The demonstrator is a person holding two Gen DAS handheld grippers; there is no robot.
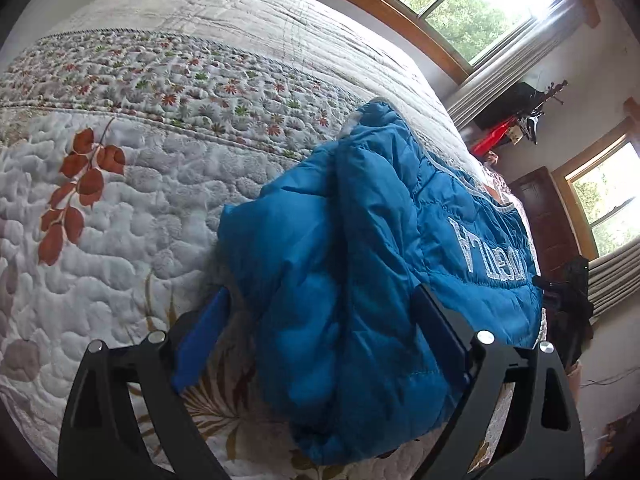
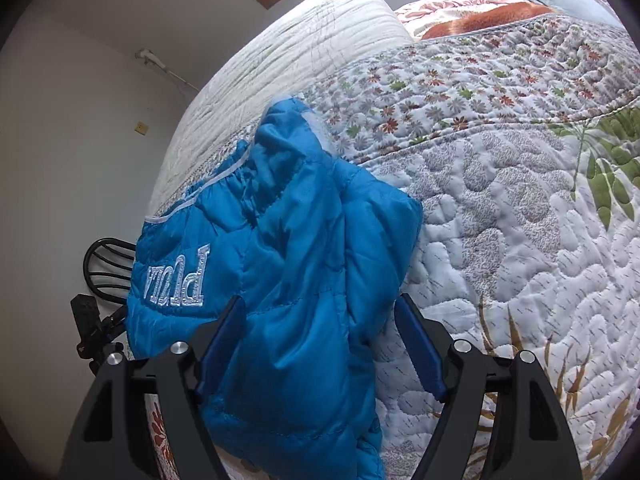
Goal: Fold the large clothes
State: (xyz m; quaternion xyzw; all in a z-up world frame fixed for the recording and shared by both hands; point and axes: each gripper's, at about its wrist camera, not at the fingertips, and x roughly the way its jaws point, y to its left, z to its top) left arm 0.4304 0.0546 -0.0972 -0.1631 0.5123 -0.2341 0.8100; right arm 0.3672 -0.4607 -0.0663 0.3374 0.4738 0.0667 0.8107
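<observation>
Bed under white quilted floral bedspread (image 1: 120,208); wood-framed windows (image 1: 460,8) beyond and right of the left gripper (image 1: 324,312), pale wall beyond and left of the right gripper (image 2: 320,320). Puffy blue quilted jacket (image 1: 360,260) lies bunched between both sets of spread, released fingers, its white embroidered lettering (image 2: 178,280) only partly readable. Jacket's near edge runs out of frame. Dark gear by the bedside indistinct.
</observation>
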